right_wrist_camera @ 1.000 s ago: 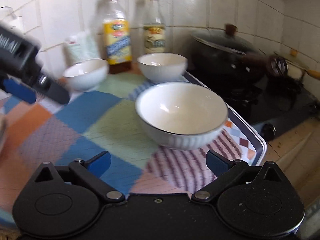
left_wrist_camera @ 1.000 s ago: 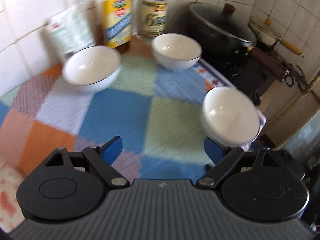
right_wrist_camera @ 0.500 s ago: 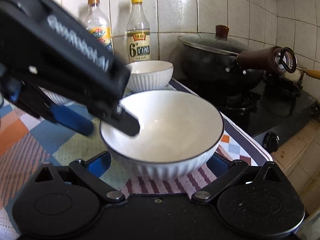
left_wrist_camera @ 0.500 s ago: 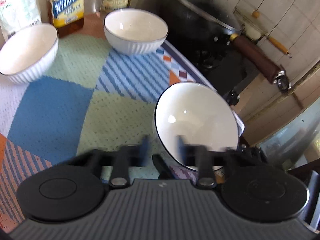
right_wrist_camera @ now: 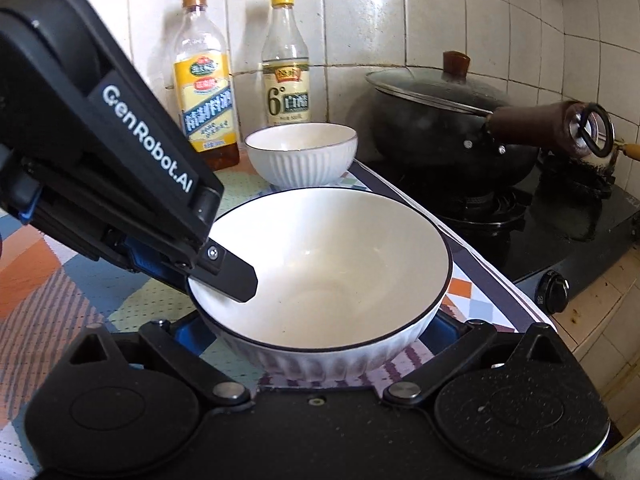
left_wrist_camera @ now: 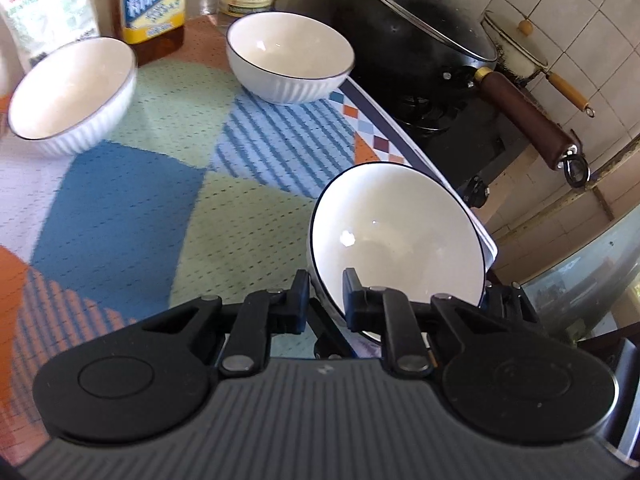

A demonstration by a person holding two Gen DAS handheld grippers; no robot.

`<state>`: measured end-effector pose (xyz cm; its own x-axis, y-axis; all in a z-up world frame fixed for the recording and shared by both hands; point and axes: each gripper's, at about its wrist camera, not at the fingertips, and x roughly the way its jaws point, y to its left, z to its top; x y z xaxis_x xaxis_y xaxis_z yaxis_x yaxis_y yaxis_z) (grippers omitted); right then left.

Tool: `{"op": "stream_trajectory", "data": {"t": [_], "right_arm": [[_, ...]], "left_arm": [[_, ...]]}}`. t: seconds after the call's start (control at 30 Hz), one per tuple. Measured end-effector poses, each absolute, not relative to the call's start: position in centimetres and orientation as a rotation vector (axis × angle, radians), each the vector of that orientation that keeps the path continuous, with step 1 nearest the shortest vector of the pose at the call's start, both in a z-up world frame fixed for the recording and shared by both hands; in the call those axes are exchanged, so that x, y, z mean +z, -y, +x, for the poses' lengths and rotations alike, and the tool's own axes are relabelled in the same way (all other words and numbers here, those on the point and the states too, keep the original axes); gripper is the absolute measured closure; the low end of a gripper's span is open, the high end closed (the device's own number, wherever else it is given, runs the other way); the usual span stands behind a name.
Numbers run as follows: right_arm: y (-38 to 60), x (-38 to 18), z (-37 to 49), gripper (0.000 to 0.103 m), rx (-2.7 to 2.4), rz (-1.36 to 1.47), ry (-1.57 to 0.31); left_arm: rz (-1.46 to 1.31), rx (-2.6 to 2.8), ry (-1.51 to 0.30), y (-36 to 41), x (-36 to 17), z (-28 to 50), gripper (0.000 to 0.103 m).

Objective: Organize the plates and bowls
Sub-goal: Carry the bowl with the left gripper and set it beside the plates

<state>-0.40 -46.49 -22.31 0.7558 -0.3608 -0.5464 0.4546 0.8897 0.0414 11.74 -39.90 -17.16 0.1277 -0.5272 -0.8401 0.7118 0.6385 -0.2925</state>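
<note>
Gleaming white ribbed bowl [right_wrist_camera: 320, 280], dark rim.

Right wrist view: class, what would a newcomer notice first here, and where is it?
The big white bowl fills the foreground on the patterned mat, with the left gripper clamped on its left rim. Behind it stands a smaller white bowl before two bottles at the tiled wall; a black lidded pot sits on the stove at right.

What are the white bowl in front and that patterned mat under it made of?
Front bowl: likely glazed ceramic, given its glossy white inside with bright highlights, ribbed outside and thin dark rim line. Mat: seemingly a soft woven or mesh fabric, matte, with tiny dotted holes across its coloured patches.
</note>
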Motion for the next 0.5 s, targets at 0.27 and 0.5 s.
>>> {"op": "stream_trajectory", "data": {"t": [0.27, 0.5], "right_arm": [[43.5, -20.3, -0.4, 0.001, -0.389, 0.2, -0.509], [38.7, -18.1, 0.1, 0.001, -0.263, 0.162, -0.479]], "left_arm": [[0.262, -0.851, -1.03, 35.9, -13.9, 10.9, 0.087], [0.22, -0.763, -0.981, 29.0, -11.4, 10.6, 0.087]]}}
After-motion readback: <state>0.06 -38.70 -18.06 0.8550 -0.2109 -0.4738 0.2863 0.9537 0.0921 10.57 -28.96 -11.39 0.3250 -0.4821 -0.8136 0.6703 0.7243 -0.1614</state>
